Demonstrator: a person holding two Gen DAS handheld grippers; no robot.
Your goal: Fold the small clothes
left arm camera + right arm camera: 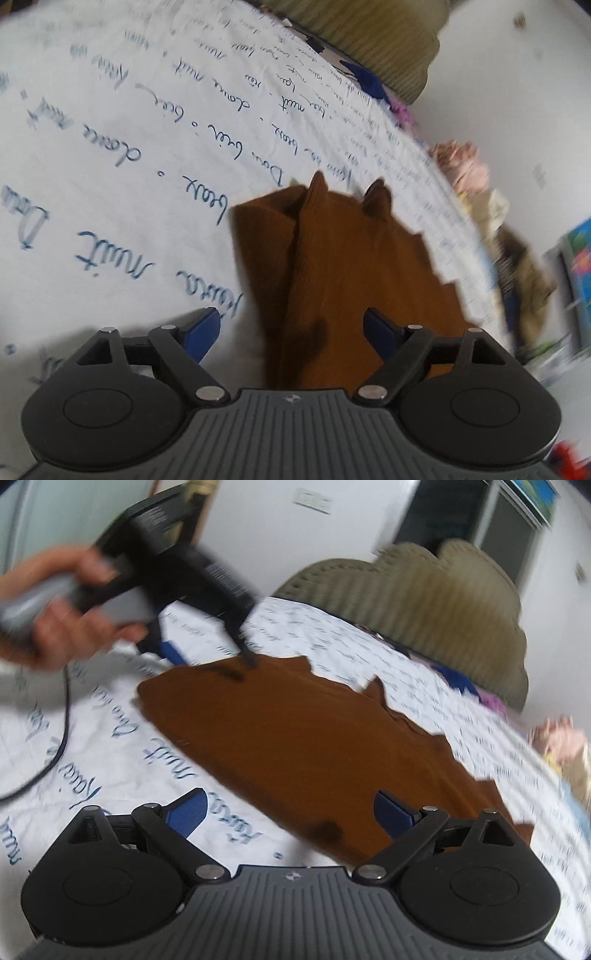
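Your left gripper [291,328] and right gripper [290,808] are both wide and hold nothing, just above the brown cloth [295,746] on the white sheet [110,760]

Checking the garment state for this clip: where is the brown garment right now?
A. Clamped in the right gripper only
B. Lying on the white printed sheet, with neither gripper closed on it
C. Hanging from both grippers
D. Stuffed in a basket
B: the brown garment lies on the white printed sheet, and the right gripper and left gripper both stand open.

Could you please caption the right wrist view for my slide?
Open right gripper above a brown garment on a script-printed sheet.
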